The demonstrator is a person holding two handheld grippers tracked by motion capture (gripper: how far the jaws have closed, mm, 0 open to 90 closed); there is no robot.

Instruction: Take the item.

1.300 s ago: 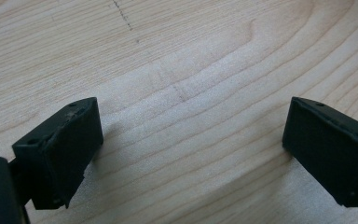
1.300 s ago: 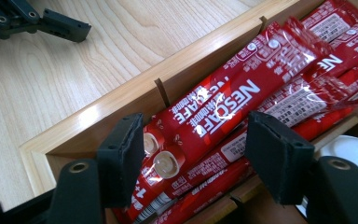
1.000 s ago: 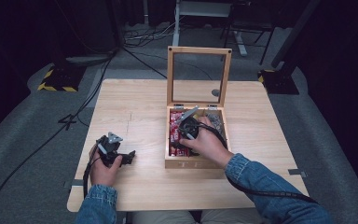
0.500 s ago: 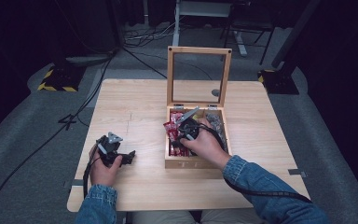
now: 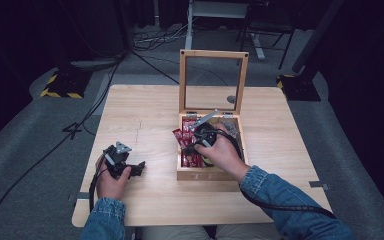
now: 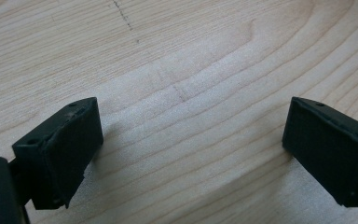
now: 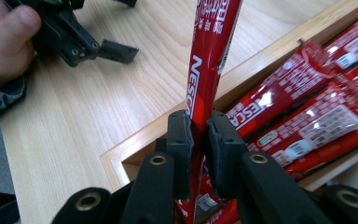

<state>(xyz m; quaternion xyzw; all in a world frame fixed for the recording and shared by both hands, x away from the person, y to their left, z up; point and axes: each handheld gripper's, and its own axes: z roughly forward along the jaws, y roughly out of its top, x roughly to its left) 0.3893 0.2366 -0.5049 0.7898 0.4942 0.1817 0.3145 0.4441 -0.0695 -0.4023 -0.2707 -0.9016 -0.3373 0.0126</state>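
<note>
Red sachet (image 7: 208,60): pinched upright in the right gripper (image 7: 199,140), whose jaws have just closed on it, over the wooden box's (image 5: 207,175) left wall.
Left gripper (image 6: 191,154): jaws spread, nothing between, near the desk's (image 5: 145,115) front-left corner.
Box: lid raised, more red sachets inside.

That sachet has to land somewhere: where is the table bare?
Bare wood lies between the left claw and the wooden box, and along the table left of the raised lid. Inside the box it is crowded with red sachets.
</note>
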